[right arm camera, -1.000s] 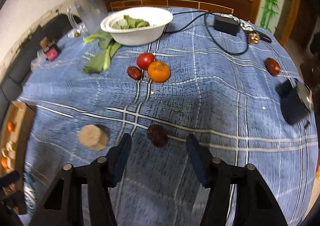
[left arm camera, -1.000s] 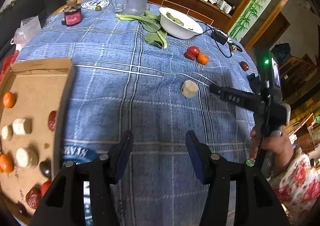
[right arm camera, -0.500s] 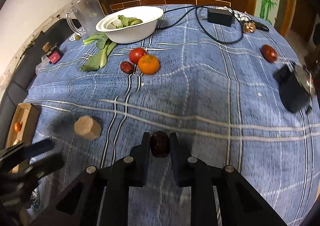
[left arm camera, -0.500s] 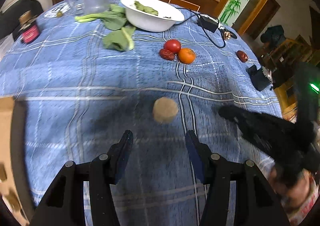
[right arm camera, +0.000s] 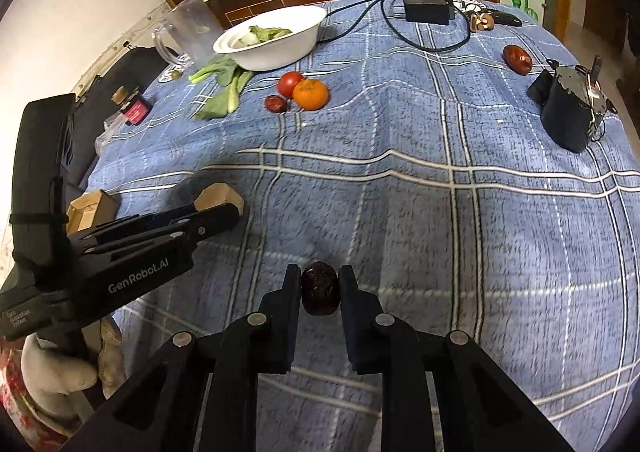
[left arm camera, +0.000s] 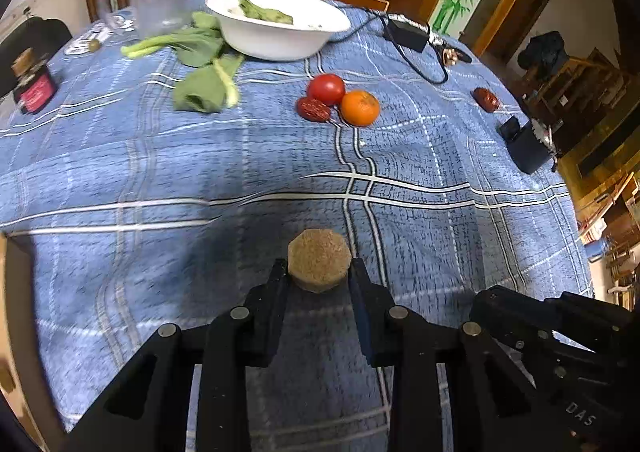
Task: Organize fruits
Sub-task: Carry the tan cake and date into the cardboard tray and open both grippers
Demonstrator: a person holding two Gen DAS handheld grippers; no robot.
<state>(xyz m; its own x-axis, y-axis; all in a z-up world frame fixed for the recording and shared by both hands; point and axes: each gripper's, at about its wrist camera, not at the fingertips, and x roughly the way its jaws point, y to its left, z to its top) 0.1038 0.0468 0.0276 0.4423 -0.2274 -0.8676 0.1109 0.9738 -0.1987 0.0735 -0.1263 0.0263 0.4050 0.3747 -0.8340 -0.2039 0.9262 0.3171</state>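
Blue plaid tablecloth (left arm camera: 160,179) | left tongs (left arm camera: 319,272) closing on tan cake (left arm camera: 319,264) | right tongs (right arm camera: 320,284) clamp dark date (right arm camera: 320,288)

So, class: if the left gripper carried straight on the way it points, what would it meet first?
The blue checked tablecloth just beyond the tan puck its closing jaws hold; depth is unclear.

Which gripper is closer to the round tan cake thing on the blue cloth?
Left. The left gripper is closing its jaws around the tan cake. The right gripper is off to its side, shut on a dark date.
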